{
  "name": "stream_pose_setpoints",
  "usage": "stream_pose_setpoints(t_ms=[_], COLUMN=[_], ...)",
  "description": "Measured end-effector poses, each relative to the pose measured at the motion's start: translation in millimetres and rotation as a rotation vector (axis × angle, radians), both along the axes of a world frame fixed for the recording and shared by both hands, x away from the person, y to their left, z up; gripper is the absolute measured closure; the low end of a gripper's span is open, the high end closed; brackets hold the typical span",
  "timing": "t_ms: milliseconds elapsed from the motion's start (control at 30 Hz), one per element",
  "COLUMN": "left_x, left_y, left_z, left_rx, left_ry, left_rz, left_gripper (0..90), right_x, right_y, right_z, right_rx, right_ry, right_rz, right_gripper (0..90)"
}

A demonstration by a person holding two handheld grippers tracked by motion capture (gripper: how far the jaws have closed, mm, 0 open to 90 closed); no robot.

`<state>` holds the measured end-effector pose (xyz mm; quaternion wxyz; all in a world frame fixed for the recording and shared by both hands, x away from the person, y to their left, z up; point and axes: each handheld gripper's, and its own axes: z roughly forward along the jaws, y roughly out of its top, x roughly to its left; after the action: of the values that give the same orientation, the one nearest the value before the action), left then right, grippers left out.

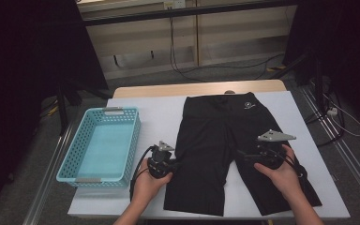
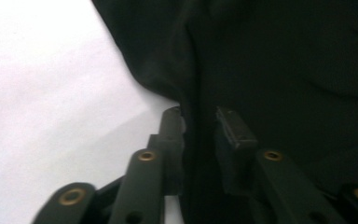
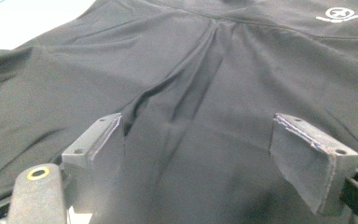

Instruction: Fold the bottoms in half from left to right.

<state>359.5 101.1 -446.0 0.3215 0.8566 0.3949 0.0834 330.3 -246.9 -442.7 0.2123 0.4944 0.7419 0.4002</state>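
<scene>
From above, your left claw [image 1: 165, 161] sits at the outer edge of the black shorts [image 1: 225, 150], on the leg nearest the teal basket [image 1: 101, 145], which stands empty just beyond that claw on the side away from the garment. The high view does not let you judge that claw's gap; its own camera does. There the two black jaws stand close together with a fold of the shorts' edge [image 2: 200, 140] between them, the fabric running up between the pads and the white desk [image 2: 51, 93] showing on the far side of one jaw. Whether the pads actually press the cloth I cannot tell for sure, but the fold fills the narrow gap.

Your right claw [image 1: 258, 154] rests over the other leg of the shorts. Its own camera shows what the overhead shot hides: the jaws spread wide apart, holding nothing, with the cloth [image 3: 196, 93] lying flat ahead of them, a crease running straight away from the gap toward the waistband, and a small white logo [image 3: 342, 15] far ahead.
</scene>
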Motion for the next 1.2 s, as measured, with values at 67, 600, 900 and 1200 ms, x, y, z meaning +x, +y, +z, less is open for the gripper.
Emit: stream_pose_setpoints(t_ms=[67,600,900,1200], left_x=[0.7,8.1,5.9,4.4], left_y=[-0.3,-3.5,-9.1,-14.6], left_z=[-0.5,10.2,14.8,16.4], left_rx=[-0.022,-0.143,-0.165,-0.172], left_ry=[0.02,0.086,0.08,0.079], left_rz=[0.015,0.016,-0.012,-0.035], left_gripper=[79.1,89.1,89.0,89.1], right_x=[0.9,8.8,15.9,25.7], right_y=[2.7,9.2,26.7,39.7], right_z=[-0.5,0.1,0.9,0.8], right_rx=[-0.001,0.039,0.039,0.033], right_ry=[0.001,-0.01,-0.006,-0.005], right_rz=[0.002,-0.013,0.007,0.012], right_gripper=[18.2,17.8,14.8,13.6])
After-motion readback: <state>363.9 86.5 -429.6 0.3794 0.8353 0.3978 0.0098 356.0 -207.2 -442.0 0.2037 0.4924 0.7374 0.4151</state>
